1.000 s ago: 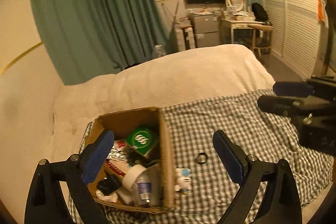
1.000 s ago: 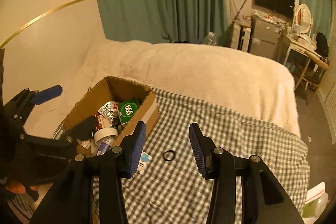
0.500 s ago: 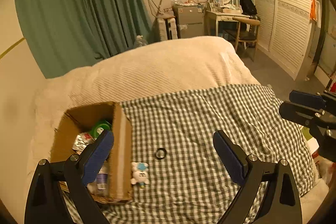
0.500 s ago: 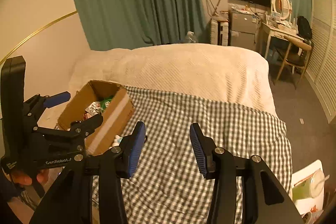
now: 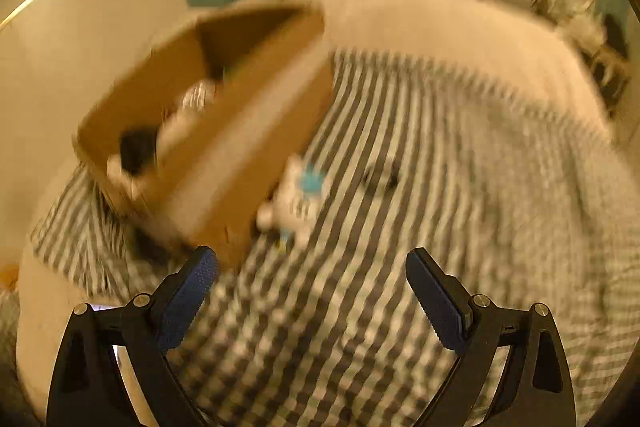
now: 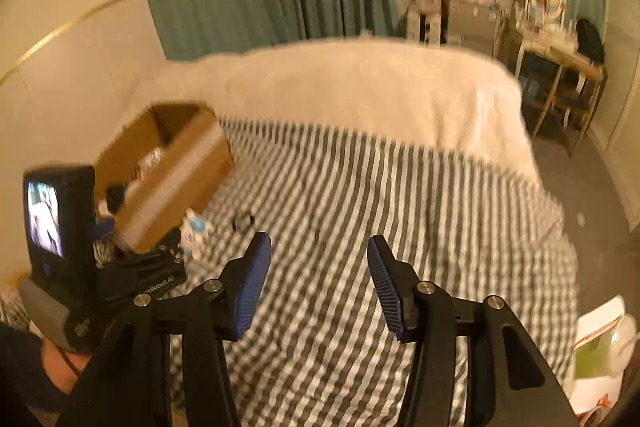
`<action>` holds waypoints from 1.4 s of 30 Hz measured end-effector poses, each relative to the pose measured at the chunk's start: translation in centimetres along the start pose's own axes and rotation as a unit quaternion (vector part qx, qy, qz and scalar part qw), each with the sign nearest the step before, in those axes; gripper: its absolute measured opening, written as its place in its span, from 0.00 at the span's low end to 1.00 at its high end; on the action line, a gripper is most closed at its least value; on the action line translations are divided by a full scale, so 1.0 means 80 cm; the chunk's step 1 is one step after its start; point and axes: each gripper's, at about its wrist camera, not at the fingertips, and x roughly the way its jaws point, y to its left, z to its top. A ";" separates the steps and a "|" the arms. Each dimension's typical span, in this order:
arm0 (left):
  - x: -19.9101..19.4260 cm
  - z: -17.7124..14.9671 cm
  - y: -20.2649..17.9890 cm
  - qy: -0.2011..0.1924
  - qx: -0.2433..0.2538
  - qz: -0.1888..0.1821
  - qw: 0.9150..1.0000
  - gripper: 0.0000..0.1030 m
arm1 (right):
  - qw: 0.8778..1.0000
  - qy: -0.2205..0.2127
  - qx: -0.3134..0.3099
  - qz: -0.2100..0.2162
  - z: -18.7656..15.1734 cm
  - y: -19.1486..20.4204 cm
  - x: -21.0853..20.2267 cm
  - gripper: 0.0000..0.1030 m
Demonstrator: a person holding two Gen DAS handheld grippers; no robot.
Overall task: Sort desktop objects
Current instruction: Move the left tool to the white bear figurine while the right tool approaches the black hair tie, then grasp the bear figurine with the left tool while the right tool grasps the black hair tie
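I hold the left tongs (image 5: 312, 279) wide open, empty, aimed down at the small toy (image 5: 294, 199) lying against the cardboard box (image 5: 224, 131) on the bed's checked cloth (image 5: 440, 227). The right tongs (image 6: 318, 259), opening, are empty.

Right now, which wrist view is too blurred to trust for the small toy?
Left wrist view: heavy motion smear, toy and cardboard box streaked, only shapes readable. Right wrist view: milder blur, toy small but locatable; warm dim light in both.
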 end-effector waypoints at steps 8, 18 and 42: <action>0.070 0.001 -0.003 0.015 -0.046 0.028 0.998 0.95 | 0.998 0.060 0.029 0.012 -0.021 -0.022 0.037 0.49; 0.157 0.031 0.037 0.059 -0.101 -0.052 0.992 0.95 | 0.994 0.102 -0.004 0.024 -0.039 0.004 0.093 0.49; 0.152 -0.001 0.105 0.037 -0.019 -0.135 0.990 0.68 | 0.984 0.153 0.009 0.091 0.020 0.106 0.336 0.46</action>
